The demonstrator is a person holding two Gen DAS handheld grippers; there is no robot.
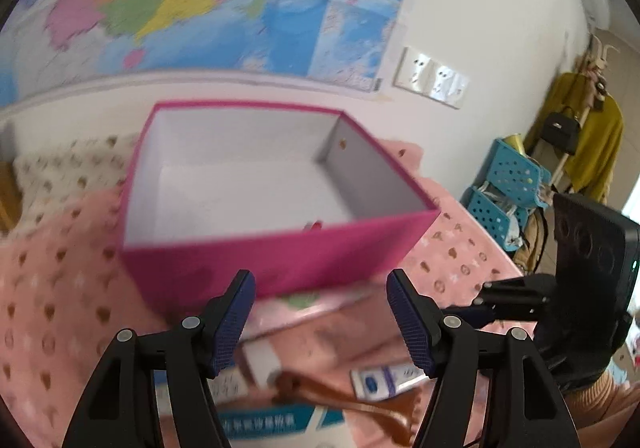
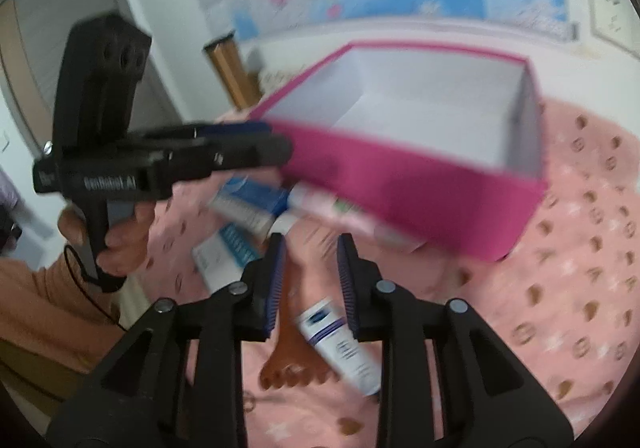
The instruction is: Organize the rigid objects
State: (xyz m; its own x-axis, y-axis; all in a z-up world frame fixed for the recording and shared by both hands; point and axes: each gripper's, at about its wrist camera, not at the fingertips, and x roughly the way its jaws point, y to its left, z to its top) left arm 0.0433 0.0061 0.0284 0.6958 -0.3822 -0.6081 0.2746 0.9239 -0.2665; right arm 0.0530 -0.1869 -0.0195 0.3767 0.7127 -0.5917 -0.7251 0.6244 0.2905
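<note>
Left gripper (image 1: 320, 300): black frame, blue ribbed pads; jaws well apart, nothing between them; pointing forward and downward; seen from the right wrist view as a pistol-grip body (image 2: 120, 164) held level, fingers reaching rightward. Left hand (image 2: 116, 236): wrapped round the grip, orange sleeve behind. Right gripper (image 2: 311, 268): same build; jaws parted narrowly, pads pressing on nothing; angled downward. Both views blurred.

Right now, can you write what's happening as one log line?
left gripper: open, empty | right gripper: open, above tube | pink box: nearly empty | back scratcher: on blanket
</note>
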